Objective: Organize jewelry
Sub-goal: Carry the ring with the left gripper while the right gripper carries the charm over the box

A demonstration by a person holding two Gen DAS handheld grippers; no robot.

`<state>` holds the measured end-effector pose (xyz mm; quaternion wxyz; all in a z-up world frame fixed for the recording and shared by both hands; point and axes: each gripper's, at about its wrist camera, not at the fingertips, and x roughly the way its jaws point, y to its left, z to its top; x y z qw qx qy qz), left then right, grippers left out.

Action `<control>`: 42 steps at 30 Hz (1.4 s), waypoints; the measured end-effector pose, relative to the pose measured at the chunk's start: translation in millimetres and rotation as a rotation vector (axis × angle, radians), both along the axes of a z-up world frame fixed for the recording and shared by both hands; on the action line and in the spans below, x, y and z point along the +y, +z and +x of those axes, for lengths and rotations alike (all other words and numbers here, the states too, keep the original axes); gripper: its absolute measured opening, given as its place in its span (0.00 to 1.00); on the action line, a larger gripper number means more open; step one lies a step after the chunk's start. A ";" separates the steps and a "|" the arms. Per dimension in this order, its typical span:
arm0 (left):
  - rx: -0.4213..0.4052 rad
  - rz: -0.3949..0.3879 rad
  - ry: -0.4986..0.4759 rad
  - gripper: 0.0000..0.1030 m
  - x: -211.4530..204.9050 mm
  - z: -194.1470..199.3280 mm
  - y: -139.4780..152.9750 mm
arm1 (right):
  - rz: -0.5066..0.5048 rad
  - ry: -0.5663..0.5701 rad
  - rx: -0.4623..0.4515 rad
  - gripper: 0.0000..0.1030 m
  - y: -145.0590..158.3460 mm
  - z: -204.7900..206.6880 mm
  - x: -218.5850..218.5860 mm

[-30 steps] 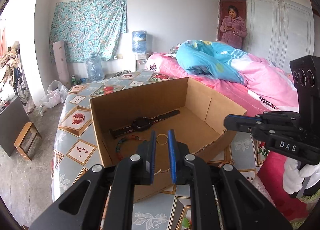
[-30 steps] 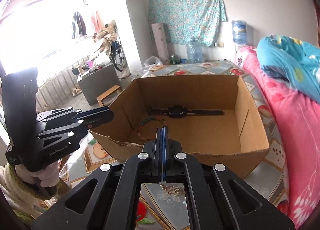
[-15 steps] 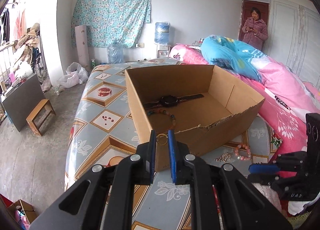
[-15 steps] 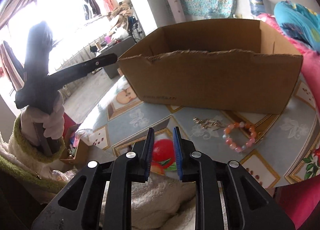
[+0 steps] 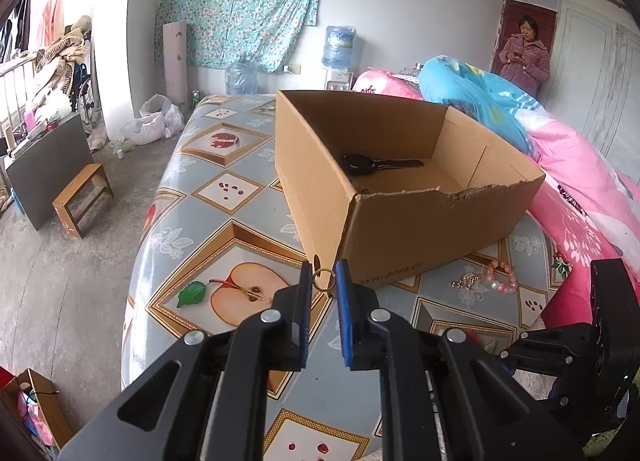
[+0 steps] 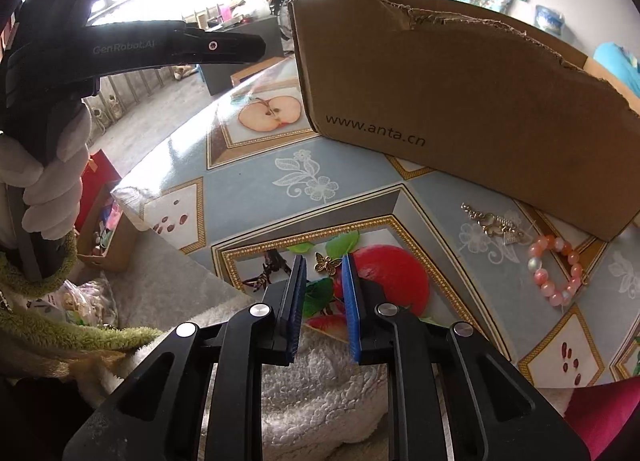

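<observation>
My left gripper (image 5: 323, 275) is shut on a small gold ring (image 5: 323, 276) held between its blue pads, above the table in front of the cardboard box (image 5: 404, 229). A black watch (image 5: 376, 164) lies inside the box. My right gripper (image 6: 324, 265) is open, low over the table, with a small bronze butterfly charm (image 6: 327, 263) lying between its fingertips. A gold chain piece (image 6: 494, 223) and a pink bead bracelet (image 6: 556, 271) lie on the table by the box; both also show in the left wrist view, the chain (image 5: 466, 281) and bracelet (image 5: 500, 279).
The table (image 5: 224, 221) has a patterned fruit cloth. A pink bed (image 5: 580, 181) with a blue quilt borders it on the right. A wooden stool (image 5: 82, 199) stands on the floor at left. A woman (image 5: 524, 57) stands by the far door.
My left gripper pulled back from over the box to in front of it, still holding the ring. My right gripper dropped to the table, opened wider, and now straddles the butterfly charm.
</observation>
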<state>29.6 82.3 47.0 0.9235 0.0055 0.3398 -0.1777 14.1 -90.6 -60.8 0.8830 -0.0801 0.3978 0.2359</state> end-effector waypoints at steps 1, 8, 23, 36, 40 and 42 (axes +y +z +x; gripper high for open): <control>0.003 -0.001 0.002 0.11 0.7 0.6 -1.6 | -0.012 -0.005 -0.007 0.08 0.0 1.2 0.8; 0.017 -0.017 0.002 0.11 4.4 5.2 -8.2 | -0.009 -0.027 -0.007 0.06 0.8 13.0 -6.2; 0.032 -0.030 0.000 0.11 6.0 11.6 -15.9 | -0.048 -0.022 -0.017 0.10 -1.3 26.3 -1.1; -0.001 -0.032 0.018 0.11 10.0 8.8 -7.8 | -0.024 -0.008 -0.048 0.10 8.4 21.3 -5.2; -0.046 -0.034 0.008 0.11 8.8 0.1 7.5 | 0.012 -0.024 -0.100 0.10 30.5 11.9 -17.7; -0.083 -0.044 -0.006 0.11 8.0 -4.2 20.7 | 0.032 -0.035 -0.143 0.10 46.4 8.8 -24.4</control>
